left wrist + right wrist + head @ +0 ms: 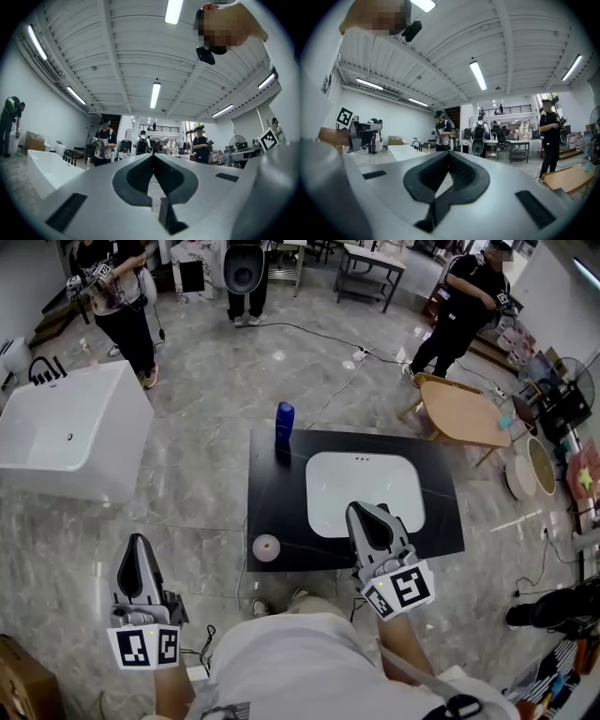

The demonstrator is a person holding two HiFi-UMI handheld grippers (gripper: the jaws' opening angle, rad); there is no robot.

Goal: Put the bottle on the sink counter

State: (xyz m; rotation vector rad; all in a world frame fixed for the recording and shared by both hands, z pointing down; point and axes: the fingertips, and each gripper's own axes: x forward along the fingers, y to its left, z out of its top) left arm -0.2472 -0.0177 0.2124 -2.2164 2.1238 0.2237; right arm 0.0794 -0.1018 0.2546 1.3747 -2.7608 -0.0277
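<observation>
The blue bottle [284,424] stands upright on the sink counter [272,512], at its far left corner beside the basin [366,488]. My right gripper [362,514], jaws together and empty, hangs over the counter's near edge. The bottle lies ahead and leftward of it. My left gripper [139,547], likewise closed on nothing, is farther away, off the counter's left.

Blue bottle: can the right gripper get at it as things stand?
Probably yes: only the bare white basin lies between the right gripper and the blue bottle, though its jaws are shut.

Open lab hall (strip lights [155,93]): bathtub [66,432], workbenches [370,263].
</observation>
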